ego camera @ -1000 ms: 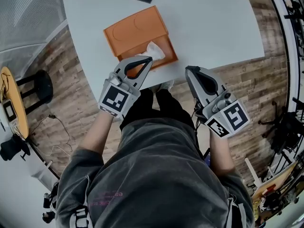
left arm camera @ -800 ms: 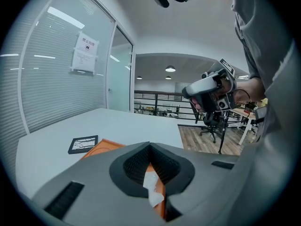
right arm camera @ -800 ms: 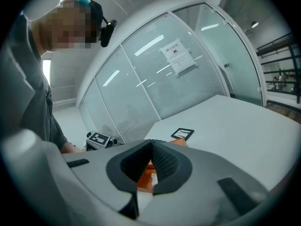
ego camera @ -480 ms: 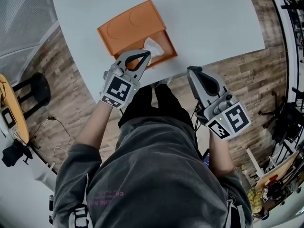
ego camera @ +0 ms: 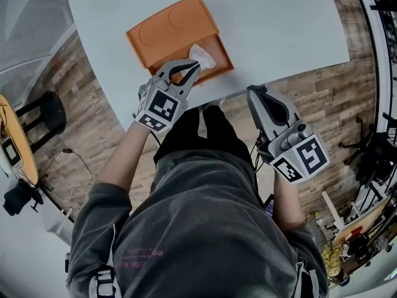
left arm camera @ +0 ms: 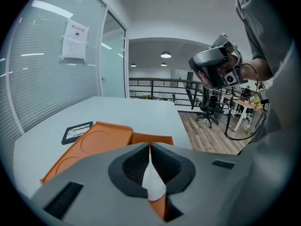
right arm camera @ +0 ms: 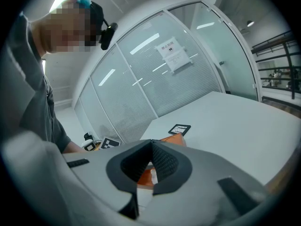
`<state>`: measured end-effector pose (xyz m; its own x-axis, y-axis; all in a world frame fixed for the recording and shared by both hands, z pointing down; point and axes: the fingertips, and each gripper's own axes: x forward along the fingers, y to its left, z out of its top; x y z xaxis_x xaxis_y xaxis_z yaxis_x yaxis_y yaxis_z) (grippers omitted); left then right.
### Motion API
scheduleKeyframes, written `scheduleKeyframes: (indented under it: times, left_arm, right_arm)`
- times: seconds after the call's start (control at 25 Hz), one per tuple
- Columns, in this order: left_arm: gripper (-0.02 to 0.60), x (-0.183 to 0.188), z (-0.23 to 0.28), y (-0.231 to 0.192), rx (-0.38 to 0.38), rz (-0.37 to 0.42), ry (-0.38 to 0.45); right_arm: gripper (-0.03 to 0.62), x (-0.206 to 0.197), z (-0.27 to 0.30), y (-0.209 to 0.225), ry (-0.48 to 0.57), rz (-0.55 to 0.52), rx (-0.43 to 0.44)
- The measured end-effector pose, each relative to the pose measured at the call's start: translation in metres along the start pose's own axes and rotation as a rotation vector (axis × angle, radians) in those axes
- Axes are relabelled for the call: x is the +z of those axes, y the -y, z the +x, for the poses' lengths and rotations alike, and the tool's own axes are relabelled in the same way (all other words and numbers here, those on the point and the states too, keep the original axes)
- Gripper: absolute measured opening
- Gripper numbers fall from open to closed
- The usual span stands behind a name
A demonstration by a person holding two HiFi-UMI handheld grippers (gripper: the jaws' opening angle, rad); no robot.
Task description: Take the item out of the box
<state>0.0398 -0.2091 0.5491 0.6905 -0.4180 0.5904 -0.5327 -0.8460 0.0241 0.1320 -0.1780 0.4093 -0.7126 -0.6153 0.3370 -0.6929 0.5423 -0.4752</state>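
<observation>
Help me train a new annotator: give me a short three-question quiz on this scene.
1. True or false: the right tool holds the orange rectangular box up in the air.
2. What sticks out of the box's opening? A) a white tissue B) a blue pen C) a metal spoon
3. Which tool is at the box, and what does the other one hold?

Key
1. False: the box lies on the white table.
2. A.
3. The left tool. Its tip is at the tissue and its jaws are just opening, with tissue showing through the slit but not clamped. The right tool is shut and empty, off the table's edge.
</observation>
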Motion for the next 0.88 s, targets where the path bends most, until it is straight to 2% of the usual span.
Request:
scheduleKeyframes:
  times: [0.12,0.32,0.4,0.56,0.64,0.88]
  left_arm:
    - [0.064,-0.008,0.008,0.002,-0.022,0.001,-0.04]
    - [0.066,-0.02,0.017,0.003,-0.034,0.015,-0.102]
    - [0.107,-0.025,0.022,0.004,-0.045,0.019,-0.132]
    - [0.118,-0.035,0.031,0.005,-0.054,0.03,-0.192]
    - [0.152,-0.04,0.036,0.005,-0.059,0.033,-0.22]
    - [0.158,-0.053,0.047,0.003,-0.05,0.05,-0.315]
  right_arm:
    - [0.005,-0.001,-0.001,0.002,0.002,0.004,-0.002]
    - [0.005,0.0,-0.003,0.008,0.004,0.009,-0.008]
    - [0.005,0.0,-0.003,0.011,0.005,0.014,-0.009]
    - [0.005,0.0,-0.005,0.016,0.004,0.023,-0.012]
    - [0.005,-0.001,-0.005,0.019,0.004,0.028,-0.015]
    - [0.005,0.001,-0.007,0.027,0.005,0.04,-0.022]
